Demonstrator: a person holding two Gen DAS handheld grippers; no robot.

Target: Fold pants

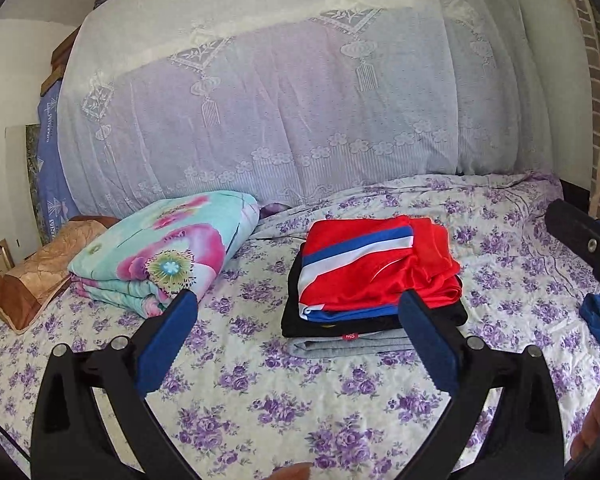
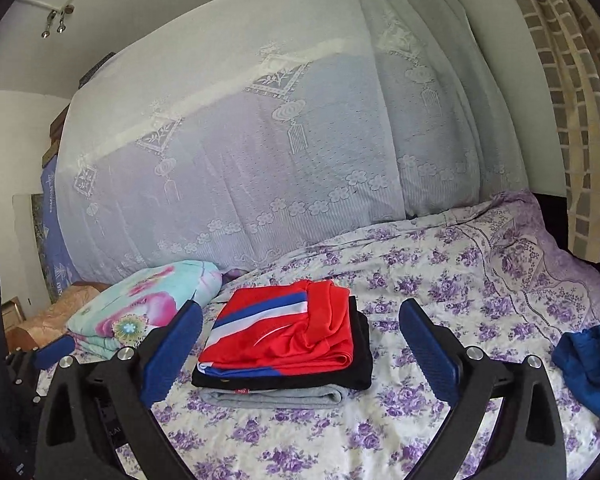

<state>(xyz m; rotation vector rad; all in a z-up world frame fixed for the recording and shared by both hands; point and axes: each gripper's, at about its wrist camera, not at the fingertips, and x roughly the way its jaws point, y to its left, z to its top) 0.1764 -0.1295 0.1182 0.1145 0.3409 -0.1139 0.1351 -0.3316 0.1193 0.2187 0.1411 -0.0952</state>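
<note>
Folded red pants (image 1: 374, 268) top a clothes stack (black, then grey, beneath) on the floral bed (image 1: 260, 396), at 12 o'clock of the left gripper (image 1: 296, 312) and right gripper (image 2: 300, 320); both jaws wide open, empty

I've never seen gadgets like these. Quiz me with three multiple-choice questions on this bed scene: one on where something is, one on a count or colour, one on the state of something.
1. Where does the folded red garment with blue and white stripes lie?
A. On top of the clothes stack
B. On the floral quilt
C. Under the grey garment

2. How many folded garments are in the stack?
A. One
B. Three
C. Five

3. How is the crumpled blue garment at the right edge?
A. Neatly folded
B. Hanging up
C. Unfolded, bunched

Answers:
1 A: it sits over the black garment and the grey garment.
2 B: red, black and grey layers show.
3 C: it lies rumpled on the purple-flowered bedsheet, apart from the stack.
</note>
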